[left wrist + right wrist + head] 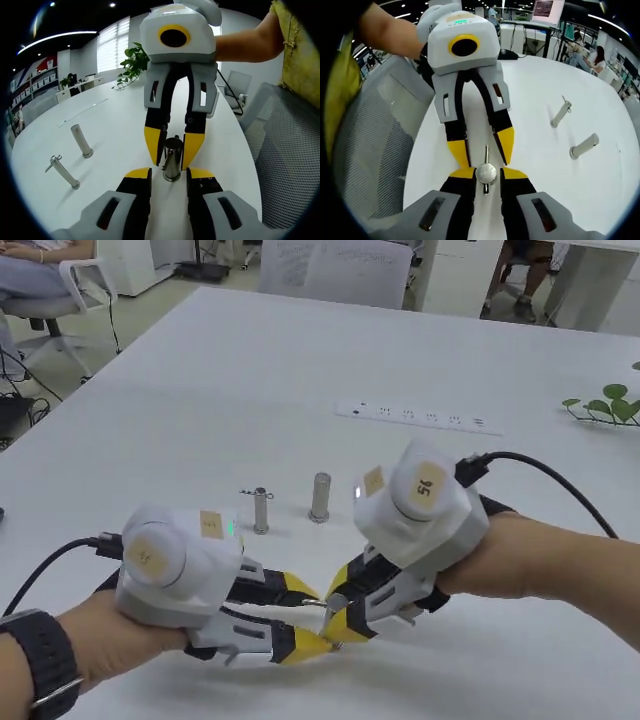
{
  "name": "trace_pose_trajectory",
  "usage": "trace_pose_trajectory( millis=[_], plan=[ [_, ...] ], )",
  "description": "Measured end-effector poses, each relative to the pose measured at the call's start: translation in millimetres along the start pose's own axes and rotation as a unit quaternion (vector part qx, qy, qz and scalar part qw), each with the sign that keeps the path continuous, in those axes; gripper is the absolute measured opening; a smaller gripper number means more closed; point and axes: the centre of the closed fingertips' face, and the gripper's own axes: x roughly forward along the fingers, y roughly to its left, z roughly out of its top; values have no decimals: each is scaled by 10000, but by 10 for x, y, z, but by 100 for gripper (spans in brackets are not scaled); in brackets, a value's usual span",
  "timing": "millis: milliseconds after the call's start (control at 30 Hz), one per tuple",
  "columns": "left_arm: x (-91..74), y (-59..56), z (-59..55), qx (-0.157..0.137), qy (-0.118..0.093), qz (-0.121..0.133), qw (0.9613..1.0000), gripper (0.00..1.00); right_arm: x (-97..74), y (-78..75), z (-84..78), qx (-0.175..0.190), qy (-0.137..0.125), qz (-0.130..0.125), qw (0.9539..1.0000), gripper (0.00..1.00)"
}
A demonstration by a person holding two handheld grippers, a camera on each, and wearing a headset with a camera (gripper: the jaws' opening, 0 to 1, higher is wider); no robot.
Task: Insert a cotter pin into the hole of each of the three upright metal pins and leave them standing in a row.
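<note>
Two metal pins stand side by side mid-table. The left one [261,510] [62,170] [560,114] has a cotter pin through its top, while the right one [320,497] [81,141] [585,145] is bare. A third metal pin [334,606] [172,157] [485,174] stands near the front edge between both grippers. My right gripper [338,610] [173,147] [486,175] is shut on its top. A thin cotter pin [486,152] crosses that top. My left gripper [318,618] [169,176] [482,150] faces it, its jaws open on either side of the pin's base.
A white power strip [420,417] lies farther back on the white table [200,400]. A green plant [605,405] [132,65] sits at the right edge. A mesh chair [285,150] [375,140] stands close behind the table's near edge. Seated people and chairs are at the back.
</note>
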Motion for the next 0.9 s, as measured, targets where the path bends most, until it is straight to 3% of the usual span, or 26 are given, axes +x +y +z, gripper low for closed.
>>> trace_pose_trajectory(
  millis=[367, 900],
  plan=[
    [-12, 12, -17, 0, 12, 17, 10000, 24, 3, -22, 9, -5, -88, -68, 9999, 15],
    [-8, 54, -17, -29, -6, 47, 10000, 23, -48, -173, -15, 141, -158, -314, 9993, 12]
  ],
)
